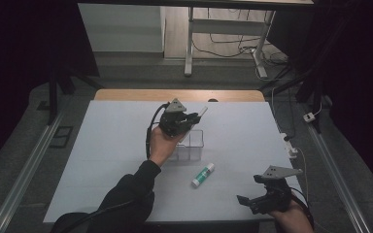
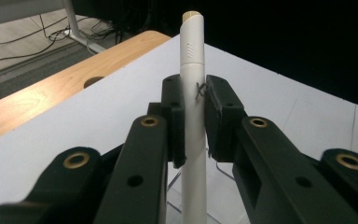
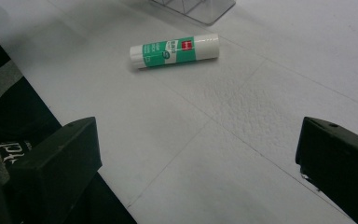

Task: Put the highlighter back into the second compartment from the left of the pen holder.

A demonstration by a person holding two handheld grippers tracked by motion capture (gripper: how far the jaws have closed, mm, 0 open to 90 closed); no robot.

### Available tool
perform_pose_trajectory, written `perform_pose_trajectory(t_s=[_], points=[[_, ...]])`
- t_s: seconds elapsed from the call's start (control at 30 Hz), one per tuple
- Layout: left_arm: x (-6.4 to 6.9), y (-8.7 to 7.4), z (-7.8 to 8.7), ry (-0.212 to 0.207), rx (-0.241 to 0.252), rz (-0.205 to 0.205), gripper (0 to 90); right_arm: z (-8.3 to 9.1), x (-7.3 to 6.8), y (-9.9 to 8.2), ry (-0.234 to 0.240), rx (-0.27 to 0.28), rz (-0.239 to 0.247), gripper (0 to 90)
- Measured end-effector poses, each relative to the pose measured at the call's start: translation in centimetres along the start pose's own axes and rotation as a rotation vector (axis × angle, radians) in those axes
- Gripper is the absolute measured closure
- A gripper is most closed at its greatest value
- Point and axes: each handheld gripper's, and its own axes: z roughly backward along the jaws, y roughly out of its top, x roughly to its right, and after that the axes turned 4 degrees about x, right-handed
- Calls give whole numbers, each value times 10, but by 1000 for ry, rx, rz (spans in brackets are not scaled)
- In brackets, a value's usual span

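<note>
a white table (image 1: 102, 160) sits in a dim room, with a wooden strip (image 1: 126, 94) along its far edge and desk legs and loose cables on the floor beyond. the pen (image 2: 193, 98), a slim white stick with a cream tip, stands pinched between the jaws of the left gripper (image 1: 187, 121), held above a clear box (image 1: 194, 143) near the middle of the table. in the left gripper view the pads (image 2: 175, 121) press on the pen from both sides about halfway along it, the tip rising well past them and the lower end pointing down toward the box's clear rim. it looks to me like the pen is about to go into that box.

just beside the box, nearer the person, a green and white glue stick (image 1: 203, 175) lies on its side, untouched. the right gripper (image 1: 252, 194) rests low at the near right corner, well apart from the glue stick, its jaws spread wide with nothing between them.

the risks i see: the grip is on a thin round barrel, so the pen could swivel or slide in the pads as it goes down. if the lower end catches the box's rim or a divider, it may lever the light box over or push it along the table. let go too high, the pen could bounce out.
</note>
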Motion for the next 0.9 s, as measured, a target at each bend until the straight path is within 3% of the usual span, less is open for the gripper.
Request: perform_pose_trajectory(t_s=[0.33, 0.6, 0.9], points=[[0, -7, -1, 8, -41, -14, 780, 0, 0, 0, 0, 0, 1, 0], [5, -15, -4, 35, -117, -46, 762, 0, 0, 0, 2, 1, 1, 0], [6, -11, 11, 38, -102, -34, 600, 0, 0, 0, 2, 0, 1, 0]])
